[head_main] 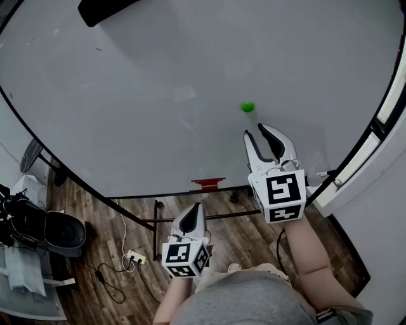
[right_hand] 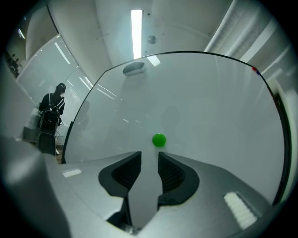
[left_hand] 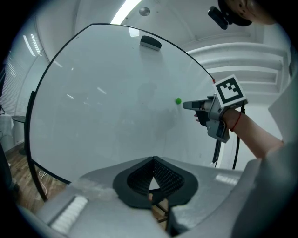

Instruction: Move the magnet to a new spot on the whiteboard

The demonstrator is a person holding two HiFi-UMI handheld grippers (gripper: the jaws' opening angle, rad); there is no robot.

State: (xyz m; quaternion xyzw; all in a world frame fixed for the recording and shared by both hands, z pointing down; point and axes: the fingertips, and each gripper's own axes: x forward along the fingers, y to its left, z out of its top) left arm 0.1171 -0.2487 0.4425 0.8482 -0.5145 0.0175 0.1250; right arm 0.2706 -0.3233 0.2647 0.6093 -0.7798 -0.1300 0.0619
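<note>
Standing out on the white surface is the green magnet (head_main: pixel 247 106), stuck to the whiteboard (head_main: pixel 158 95) just ahead of the right hand-held gripper (head_main: pixel 255 131) and a touch above the line of its tips — apart from them, not between them. That hand-held gripper points level at the board with its jaws spread. A strip of bare board shows through the gap and nothing is caught in it. In its own view the magnet (right_hand: pixel 159 140) sits right over the opening between the dark ribbed pads (right_hand: pixel 123 174). The left hand-held gripper (head_main: pixel 192 208) hangs lower and farther back from the board, near the person's body, its jaws pressed together at the tips and empty. From there the magnet (left_hand: pixel 178 101) shows ahead and to the right, just off the nose of the right hand-held gripper. A dark eraser (head_main: pixel 104 9) clings to the board far beyond both hand-held grippers, near its top edge and well apart from the magnet. A red piece (head_main: pixel 207 184) sits on the board's lower edge — between the two hand-held grippers as seen from above. Under the board is a wooden floor (head_main: pixel 254 235), with a white power strip (head_main: pixel 135 257) and cables off to the left of the left hand-held gripper.
</note>
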